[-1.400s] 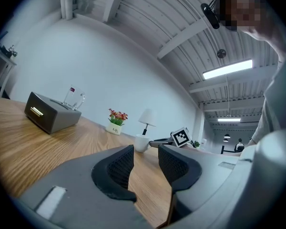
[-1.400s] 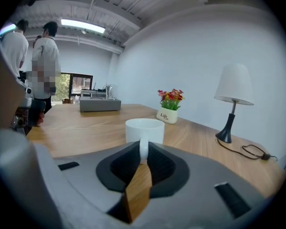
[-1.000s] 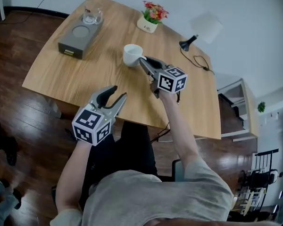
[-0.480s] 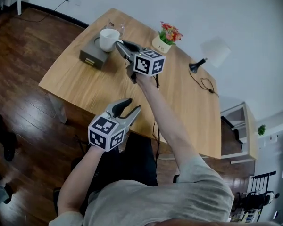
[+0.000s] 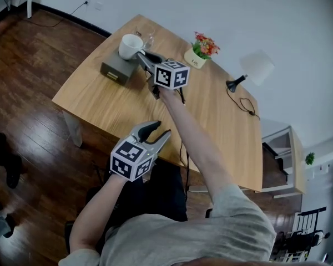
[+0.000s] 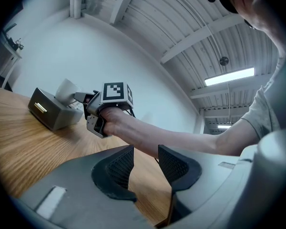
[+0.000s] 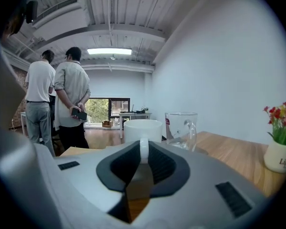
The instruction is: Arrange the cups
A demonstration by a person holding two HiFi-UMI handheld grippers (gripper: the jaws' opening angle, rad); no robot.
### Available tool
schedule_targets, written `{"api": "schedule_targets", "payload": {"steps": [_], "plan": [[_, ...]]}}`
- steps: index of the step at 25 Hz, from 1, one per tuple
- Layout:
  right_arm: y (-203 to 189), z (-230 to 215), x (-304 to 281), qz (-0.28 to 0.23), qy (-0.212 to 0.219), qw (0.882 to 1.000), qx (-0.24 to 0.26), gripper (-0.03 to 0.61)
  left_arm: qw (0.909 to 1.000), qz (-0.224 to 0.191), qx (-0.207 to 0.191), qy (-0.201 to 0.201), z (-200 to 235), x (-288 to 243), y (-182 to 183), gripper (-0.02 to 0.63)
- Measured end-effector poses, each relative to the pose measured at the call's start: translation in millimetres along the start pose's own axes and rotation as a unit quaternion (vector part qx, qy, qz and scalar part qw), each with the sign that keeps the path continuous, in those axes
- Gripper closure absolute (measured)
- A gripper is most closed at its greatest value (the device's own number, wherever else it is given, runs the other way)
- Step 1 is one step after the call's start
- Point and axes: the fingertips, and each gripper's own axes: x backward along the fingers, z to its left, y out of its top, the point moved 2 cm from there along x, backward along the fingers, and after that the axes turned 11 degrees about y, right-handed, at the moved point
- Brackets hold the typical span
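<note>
Progress looks about halfway, folks. Over at the left, a grey box (image 5: 112, 71) sits on the wooden table (image 5: 222, 126). The white mug (image 5: 130, 46) hangs right over its near end, not yet let go. Whether its base touches the box, I can't tell. The right gripper (image 5: 140, 56) has its jaws clamped tight on the mug's loop handle. Just beyond, the glass mug (image 5: 149, 37) appears already parked on the box's far end. So, my call: one cup placed, one to set down and release. Nearer the person, the left gripper (image 5: 161, 128) hangs at the table's edge, jaws apart, nothing between them. Now textures: the box is matte and slab-sided, and the white mug is a smooth, glossy cylinder, ceramic by the look. The glass one is clear, with a thick curved handle. The tabletop shows pale, straight grain. Further right, a small white flower pot (image 5: 194, 59) with red blooms, then a white-shaded lamp (image 5: 255, 68).
</note>
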Motion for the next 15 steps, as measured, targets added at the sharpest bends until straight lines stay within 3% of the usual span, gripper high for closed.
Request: {"api": "schedule_targets", "payload": {"steps": [5,7,11,13,15], "plan": [[-6.1,-3.0,1.5,0.033,-0.018,0.999,0.031,0.489,1.0,0.0,-0.004,0.001,-0.9,0.4,-0.3,0.463],[-11.6,-2.2,6.1,0.046,-0.022,0.998,0.03,0.396,1.0,-0.002,-0.001,0.002,0.0,1.0,-0.1,0.463],[-23.2,17.6,34.8,0.046,0.0,0.999,0.01,0.395,1.0,-0.003,0.002,0.007,6.3,3.2,-0.8,0.463],[-34.0,42.6,70.1,0.034,0.029,0.999,-0.001,0.453,1.0,-0.001,0.001,0.007,6.4,2.4,-2.7,0.463],[-47.5,70.6,115.7,0.005,0.067,0.998,-0.009,0.456,1.0,0.0,-0.004,0.003,2.5,0.4,-4.7,0.463]]}}
